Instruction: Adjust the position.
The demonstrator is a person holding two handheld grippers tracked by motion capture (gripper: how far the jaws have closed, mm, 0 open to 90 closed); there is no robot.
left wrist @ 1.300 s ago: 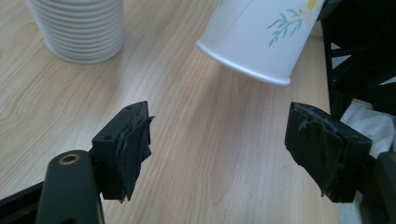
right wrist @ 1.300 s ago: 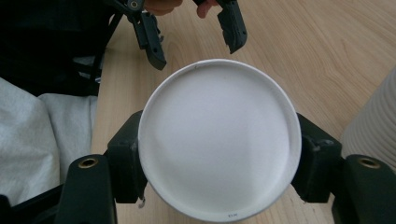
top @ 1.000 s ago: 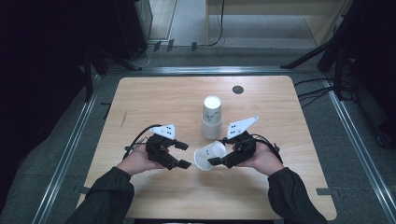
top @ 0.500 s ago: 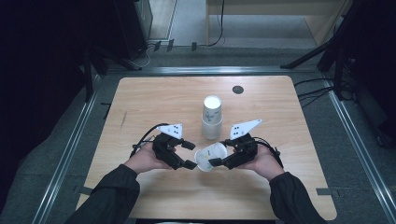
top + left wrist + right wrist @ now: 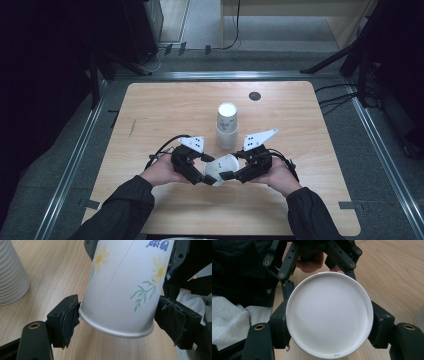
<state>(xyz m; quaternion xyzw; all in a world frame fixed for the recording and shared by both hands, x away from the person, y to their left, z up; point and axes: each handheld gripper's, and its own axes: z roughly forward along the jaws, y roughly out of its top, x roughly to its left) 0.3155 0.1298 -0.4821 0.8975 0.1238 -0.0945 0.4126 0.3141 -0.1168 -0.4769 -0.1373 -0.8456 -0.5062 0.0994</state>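
Wooden worktop: a daisy-printed paper cup is pinched by the right tool; the left tool, spread around its narrow end at nine o'clock, must close next, probably for a handover.

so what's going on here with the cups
A person works at a wooden table with a gripper in each hand. The right gripper is shut on a white paper cup with daisy print, held on its side above the table. The left gripper straddles the cup's base end, its fingers barely meeting it. A stack of white paper cups stands behind.
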